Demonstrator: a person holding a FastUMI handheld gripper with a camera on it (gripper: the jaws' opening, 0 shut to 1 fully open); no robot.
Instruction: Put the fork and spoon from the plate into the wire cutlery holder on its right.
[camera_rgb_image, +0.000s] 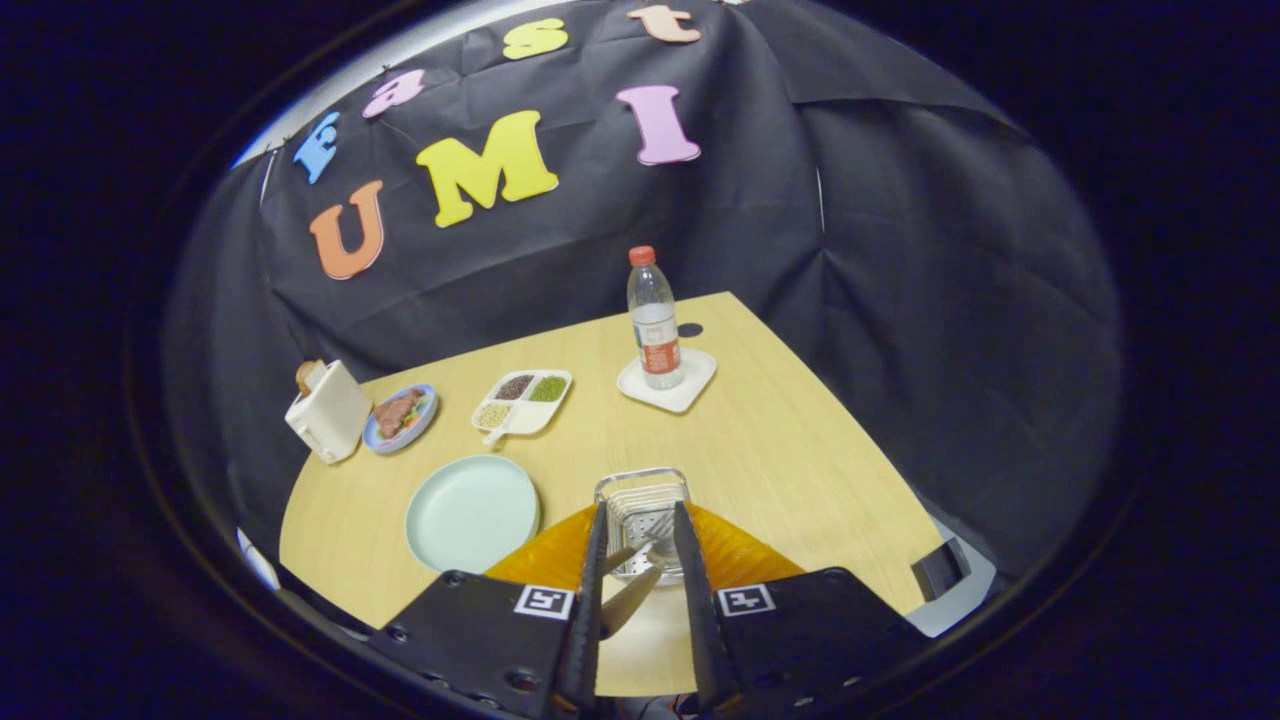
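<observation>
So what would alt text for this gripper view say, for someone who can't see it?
The tongs hang over a wire cutlery holder on a wooden table, with metal cutlery between their fingers, handles toward the camera. Left of the holder sits an empty pale green plate; beyond are a divided snack tray, a water bottle on a white coaster, a food plate and a toaster.

Pale green plate (470, 512) is sitting on light wood-grain table (800, 450), silver wire cutlery holder (642, 508) beside it, bottle (654, 322) showing a red cap (red label too).

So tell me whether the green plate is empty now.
Empty: the green plate shows bare surface, no cutlery on it. The gripper, open, hovers over the wire holder.
</observation>
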